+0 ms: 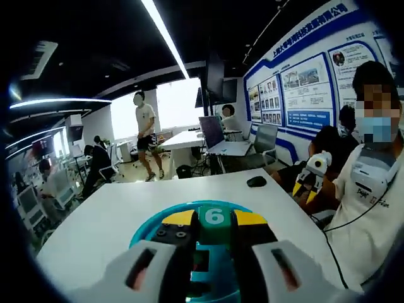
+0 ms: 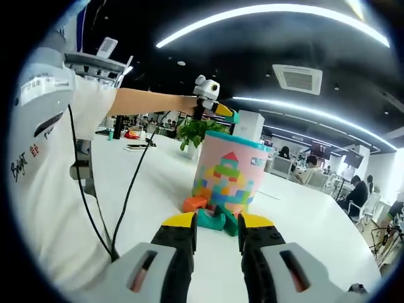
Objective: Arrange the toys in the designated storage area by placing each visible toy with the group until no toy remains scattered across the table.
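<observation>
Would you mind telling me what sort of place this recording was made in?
Most likely an open-plan office or lab: white tables, a wall of blue display boards, long ceiling strip lights, and people at desks.

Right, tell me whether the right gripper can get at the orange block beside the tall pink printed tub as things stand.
Probably yes. The right gripper stands open and empty, and bare white table lies ahead of it. The orange block sits at the foot of the tall pink printed tub, with a teal block close beside it.

A white 6 stands on the green block clamped in my left tool. The blue wall board carries Chinese characters too small for me to read, and the print on the white shirt is blurred
</observation>
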The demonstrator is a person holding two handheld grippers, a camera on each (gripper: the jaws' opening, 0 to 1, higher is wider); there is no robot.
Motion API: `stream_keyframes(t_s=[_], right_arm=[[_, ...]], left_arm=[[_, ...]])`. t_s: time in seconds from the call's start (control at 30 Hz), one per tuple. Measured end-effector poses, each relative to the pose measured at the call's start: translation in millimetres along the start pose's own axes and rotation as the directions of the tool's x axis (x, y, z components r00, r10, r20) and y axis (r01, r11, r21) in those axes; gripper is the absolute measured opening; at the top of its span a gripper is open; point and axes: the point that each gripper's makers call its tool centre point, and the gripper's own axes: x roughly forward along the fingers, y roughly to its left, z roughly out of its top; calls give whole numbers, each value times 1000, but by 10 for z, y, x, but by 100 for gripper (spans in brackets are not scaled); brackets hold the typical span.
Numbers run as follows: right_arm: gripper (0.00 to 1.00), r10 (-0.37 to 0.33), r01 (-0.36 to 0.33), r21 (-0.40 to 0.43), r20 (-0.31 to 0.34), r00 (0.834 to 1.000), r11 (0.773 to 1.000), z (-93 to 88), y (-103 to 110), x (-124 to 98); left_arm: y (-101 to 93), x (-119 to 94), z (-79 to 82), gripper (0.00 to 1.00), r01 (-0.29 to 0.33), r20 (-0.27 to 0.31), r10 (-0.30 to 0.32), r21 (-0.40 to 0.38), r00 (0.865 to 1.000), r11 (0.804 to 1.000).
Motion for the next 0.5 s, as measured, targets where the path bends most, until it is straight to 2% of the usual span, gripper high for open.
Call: stream_keyframes(t_s=[0.07, 0.17, 0.2, 0.27, 0.5], right_arm=[[26, 0, 0, 9, -2, 1000, 1000, -18, -10, 0], [26, 0, 0, 10, -2, 1000, 1000, -21, -11, 1], [26, 1, -1, 11, -6, 1000, 1000, -37, -21, 2], [26, 3, -3, 22, -6, 1000, 1000, -49, -57, 17], [25, 3, -3, 44, -7, 1000, 999, -90, -117, 73]], left_arm=[[64, 43, -84, 22, 8, -24, -8, -13, 1000, 1000], [73, 50, -100, 22, 9, -28, -9, -13, 1000, 1000], [138, 90, -210, 22, 15, -47, -16, -28, 999, 1000], [163, 111, -275, 22, 15, -56, -18, -42, 998, 999], [282, 35, -433, 22, -4, -91, 0, -51, 996, 999]])
